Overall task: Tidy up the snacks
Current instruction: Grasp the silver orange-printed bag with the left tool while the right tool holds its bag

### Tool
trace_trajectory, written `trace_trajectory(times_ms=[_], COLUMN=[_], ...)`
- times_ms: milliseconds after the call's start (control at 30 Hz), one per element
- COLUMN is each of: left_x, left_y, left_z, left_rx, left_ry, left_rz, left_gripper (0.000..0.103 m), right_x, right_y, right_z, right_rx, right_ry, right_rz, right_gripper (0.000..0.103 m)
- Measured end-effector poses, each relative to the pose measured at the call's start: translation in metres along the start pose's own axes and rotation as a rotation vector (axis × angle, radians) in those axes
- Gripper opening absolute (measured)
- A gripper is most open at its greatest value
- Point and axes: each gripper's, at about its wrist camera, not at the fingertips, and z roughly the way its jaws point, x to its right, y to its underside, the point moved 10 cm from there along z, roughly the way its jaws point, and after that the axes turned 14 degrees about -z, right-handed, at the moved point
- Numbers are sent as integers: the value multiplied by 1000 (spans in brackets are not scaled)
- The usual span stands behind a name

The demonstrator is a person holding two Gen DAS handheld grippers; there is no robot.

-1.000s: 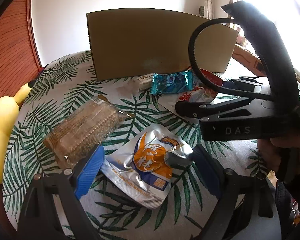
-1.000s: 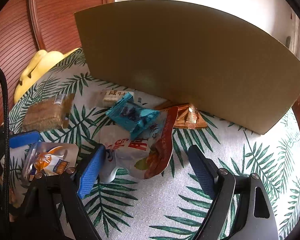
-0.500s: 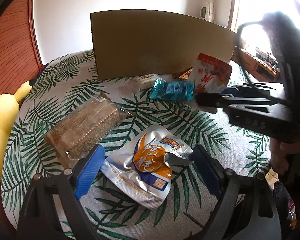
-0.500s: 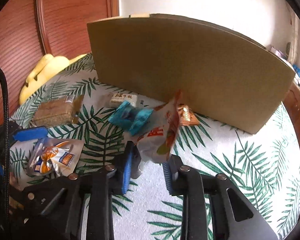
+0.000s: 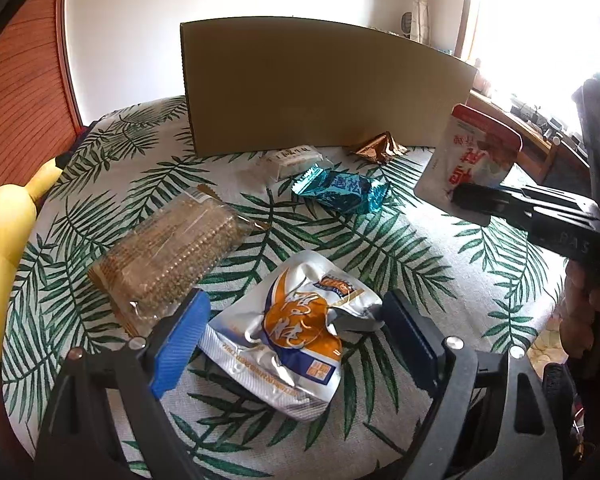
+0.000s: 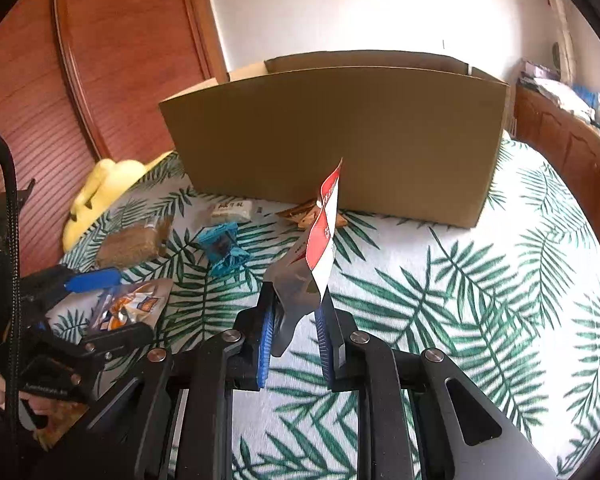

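Right wrist view: right gripper [image 6: 296, 320] is clamped on a red-and-white foil snack pouch [image 6: 320, 248], blue pads [image 6: 265, 344] pinching its lower edge; pouch stands edge-on, lifted off the palm-leaf print tablecloth [image 6: 480, 300], in front of the open brown cardboard box [image 6: 340, 140].

Left wrist view: left gripper [image 5: 296, 344] is spread wide, holding nothing, w/ a crumpled silver-orange-blue foil packet [image 5: 292, 332] lying on the cloth between its fingers. Just beside the left finger sits a clear-wrapped brown cracker block [image 5: 172, 256]. Further back: teal foil candy wrapper [image 5: 340, 192], small white wrapped bar [image 5: 292, 158] and gold-brown foil sachet [image 5: 380, 146], the last two near the box's front wall. Yellow plush toy [image 5: 4, 248] at the cloth's left edge, against reddish wood panelling [image 5: 24, 92].
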Motion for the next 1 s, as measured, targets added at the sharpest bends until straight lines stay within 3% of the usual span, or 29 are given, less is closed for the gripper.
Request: trace_trajectory(times_ms=[300,600,767,1000], left_x=[8,-8,-15,-4], left_y=[10,6,12,9], left_z=[-9,-34,-30,-13], left_rx=[-37,-27,-55,-84], left_ry=[26,21,-26,-31], left_rz=[20,49,103,153], left_gripper=[89,89,89,88], right_x=[-5,-3,-3,-5], right_y=[22,24,26,25], right_z=[7,6,5,3], right_rx=[-33,-31,-34,-30], right_ry=[26,20,22,27], right_rz=[-24,-19,-19,-27], right_gripper=[18,18,18,17])
